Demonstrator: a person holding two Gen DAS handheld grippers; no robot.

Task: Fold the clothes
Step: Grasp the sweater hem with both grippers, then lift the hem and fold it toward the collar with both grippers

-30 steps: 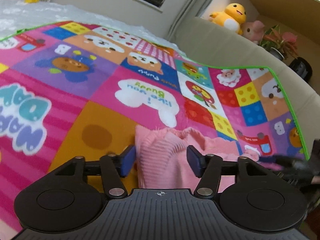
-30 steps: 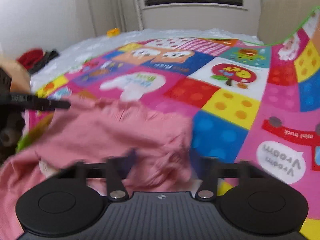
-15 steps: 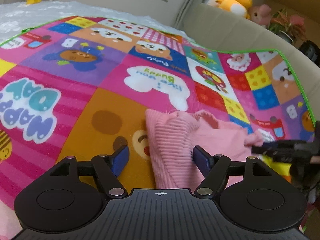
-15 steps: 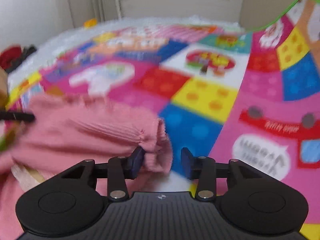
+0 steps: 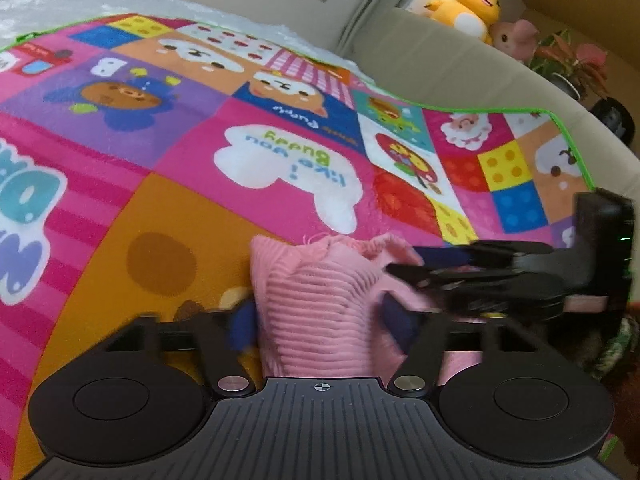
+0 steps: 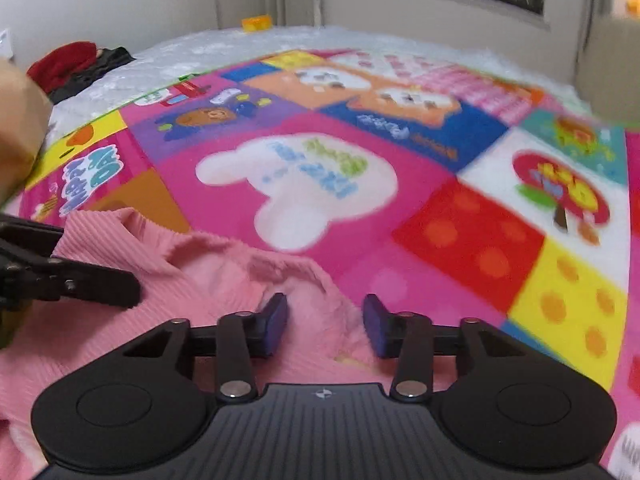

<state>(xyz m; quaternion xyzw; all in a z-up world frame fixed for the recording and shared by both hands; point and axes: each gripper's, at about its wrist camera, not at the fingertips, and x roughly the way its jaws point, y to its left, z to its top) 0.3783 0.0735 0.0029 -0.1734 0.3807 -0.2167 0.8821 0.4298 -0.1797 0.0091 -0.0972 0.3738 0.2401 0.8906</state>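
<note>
A pink ribbed garment (image 5: 320, 312) lies bunched on the colourful cartoon play mat (image 5: 200, 140), close under both cameras. My left gripper (image 5: 318, 322) is open, its blue pads either side of a raised fold of the pink knit. From the right, the right gripper (image 5: 404, 262) reaches in over the garment's frilly edge. In the right wrist view the right gripper (image 6: 325, 330) is open, with the garment's (image 6: 200, 272) fuzzy edge lying between its pads. A black finger (image 6: 100, 282) of the left gripper rests on the cloth at the left.
The mat (image 6: 440, 220) spreads ahead over a white crinkly sheet (image 6: 280, 40). A beige padded back (image 5: 440, 68) curves along the right, with plush toys (image 5: 472, 4) and a potted plant (image 5: 572, 64) behind it. Red and dark clothes (image 6: 68, 66) and a yellow block (image 6: 256, 23) lie far off.
The right gripper has swung left across the garment and now sits close to the left gripper. The pink cloth has bunched up between them. The left gripper has stayed open.
</note>
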